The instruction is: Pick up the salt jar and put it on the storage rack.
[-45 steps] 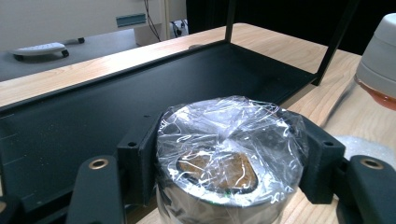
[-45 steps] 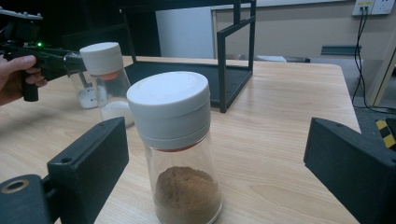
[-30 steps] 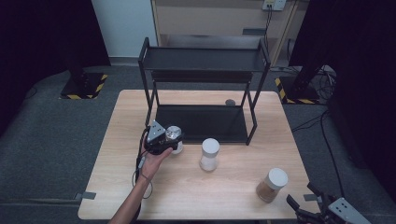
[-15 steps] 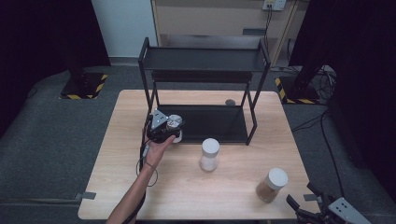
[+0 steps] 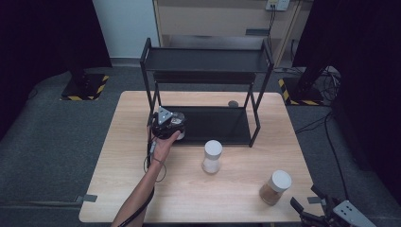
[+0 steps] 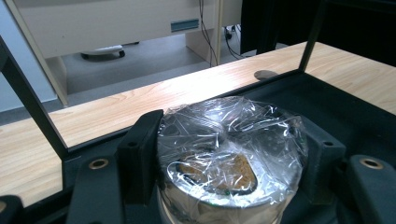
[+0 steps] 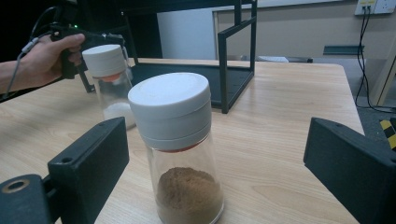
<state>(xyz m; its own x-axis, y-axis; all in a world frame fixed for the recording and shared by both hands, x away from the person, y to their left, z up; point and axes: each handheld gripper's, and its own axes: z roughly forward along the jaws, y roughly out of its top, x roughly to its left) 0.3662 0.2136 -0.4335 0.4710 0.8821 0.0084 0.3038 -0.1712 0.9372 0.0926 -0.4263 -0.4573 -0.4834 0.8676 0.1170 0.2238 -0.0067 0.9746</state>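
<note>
Your left gripper (image 5: 176, 128) is clamped on a small jar sealed with cling film (image 6: 229, 154), jaws pressing both sides of it; the jar sits at the front left edge of the black rack's lower shelf (image 5: 213, 124), just inside the left front post (image 5: 152, 101). Risk as I judge it: the film is crinkled and slack, so a tilt could let the contents shift against it; the post is close on your left, and a sideways drift could knock the jar against it. Your right gripper (image 5: 309, 215) hangs spread wide at the table's (image 5: 118, 189) near right corner, grasping nothing; the brown-powder jar (image 7: 180, 154) stands between its jaws, untouched. The white-powder jar (image 5: 212, 156) stands mid-table. Against the earlier frames: your left hand (image 5: 163, 146) has carried the jar from the open table up to the shelf; the right has not stirred.
</note>
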